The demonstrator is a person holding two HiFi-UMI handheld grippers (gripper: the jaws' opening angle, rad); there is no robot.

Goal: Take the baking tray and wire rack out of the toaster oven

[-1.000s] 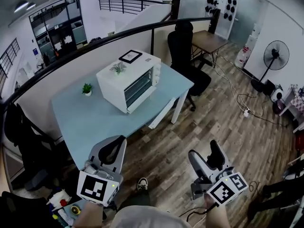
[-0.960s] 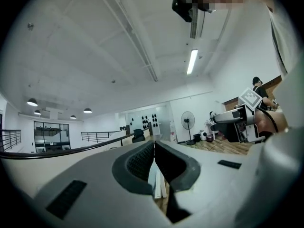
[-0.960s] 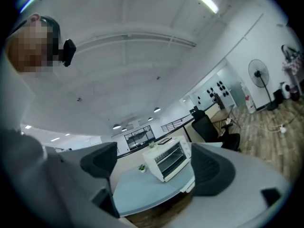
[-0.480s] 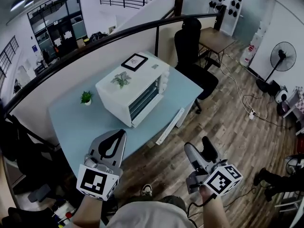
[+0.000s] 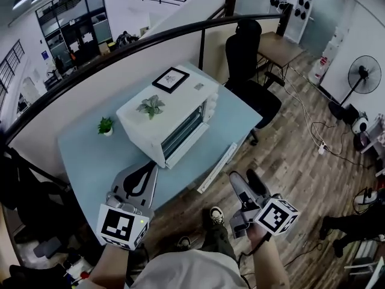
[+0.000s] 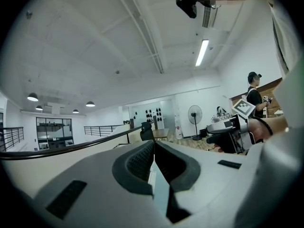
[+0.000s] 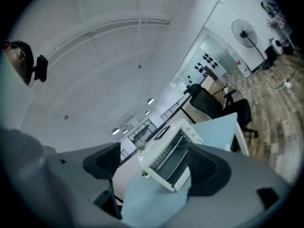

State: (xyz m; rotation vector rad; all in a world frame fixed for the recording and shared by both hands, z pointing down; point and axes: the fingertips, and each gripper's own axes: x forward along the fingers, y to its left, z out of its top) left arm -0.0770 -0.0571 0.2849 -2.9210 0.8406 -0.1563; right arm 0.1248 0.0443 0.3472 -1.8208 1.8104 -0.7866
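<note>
The white toaster oven point(image 5: 165, 122) stands on the light blue table point(image 5: 90, 155) with its glass door closed. I cannot make out the tray or rack behind the glass. My left gripper point(image 5: 149, 168) hovers over the table's near edge, short of the oven, with its pads point(image 6: 142, 160) pressed together on nothing. My right gripper point(image 5: 245, 180) hangs over the wooden floor off the table's near right side. Its jaws have just been closing but still stand apart with nothing between them. In the right gripper view the oven point(image 7: 168, 158) shows between that gripper's point(image 7: 154, 164) pads.
A picture frame point(image 5: 170, 79) and a small plant point(image 5: 150, 106) sit on the oven top. A potted plant point(image 5: 106, 125) stands on the table to its left. A white strip point(image 5: 218, 167) hangs off the table's near edge. A black office chair point(image 5: 249, 59) and a fan point(image 5: 366, 74) are at the right.
Both grippers and the head have moved closer to the table. The left gripper now reaches over its near edge. The right gripper has rolled and its jaws have narrowed a little.
</note>
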